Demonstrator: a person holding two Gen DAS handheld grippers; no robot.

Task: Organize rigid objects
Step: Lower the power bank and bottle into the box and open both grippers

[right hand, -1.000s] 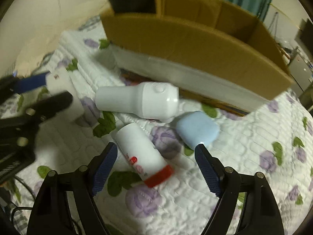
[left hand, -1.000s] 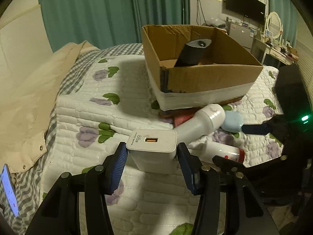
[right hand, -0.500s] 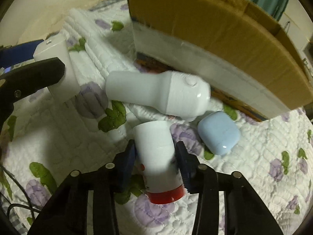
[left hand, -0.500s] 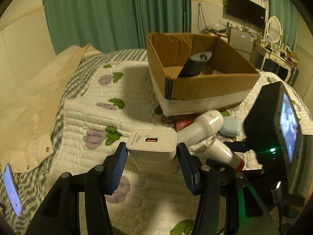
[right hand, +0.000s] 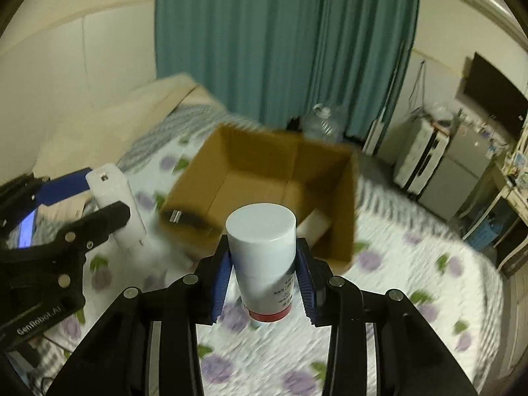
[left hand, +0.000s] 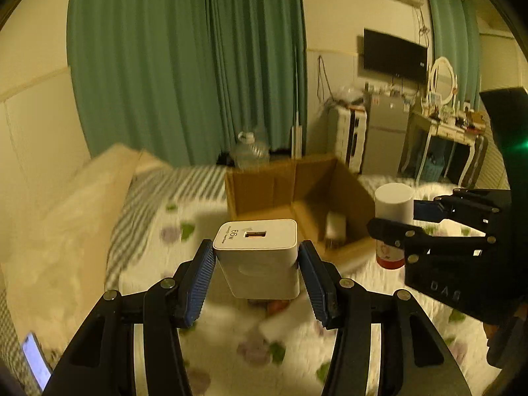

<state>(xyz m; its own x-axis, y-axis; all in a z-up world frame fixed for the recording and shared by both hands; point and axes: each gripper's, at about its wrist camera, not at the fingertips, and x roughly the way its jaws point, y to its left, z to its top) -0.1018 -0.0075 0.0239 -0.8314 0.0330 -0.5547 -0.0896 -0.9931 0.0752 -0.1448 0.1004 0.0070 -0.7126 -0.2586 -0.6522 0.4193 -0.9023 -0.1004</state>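
Observation:
My left gripper (left hand: 256,264) is shut on a white 66W charger (left hand: 259,257), held in the air above the quilt and short of the open cardboard box (left hand: 264,186). My right gripper (right hand: 264,272) is shut on a white bottle with a red base (right hand: 264,257), held upright in the air in front of the same box (right hand: 343,204). The bottle also shows in the left wrist view (left hand: 392,217), in the right gripper (left hand: 396,217). The left gripper (right hand: 99,201) and charger (right hand: 115,208) appear at the left of the right wrist view. A dark object (right hand: 184,217) and a white object (right hand: 313,221) lie inside the box.
The box sits on a bed with a white floral quilt (right hand: 412,264). A beige cover (left hand: 66,231) lies at the left. A lit phone (left hand: 36,359) lies near the bed's left edge. Green curtains (left hand: 184,66), a water jug (left hand: 250,155), a fridge and a desk stand behind.
Both grippers have lifted well above the quilt with their objects. The right gripper closed on the white bottle and raised it upright. The views are blurred with motion.

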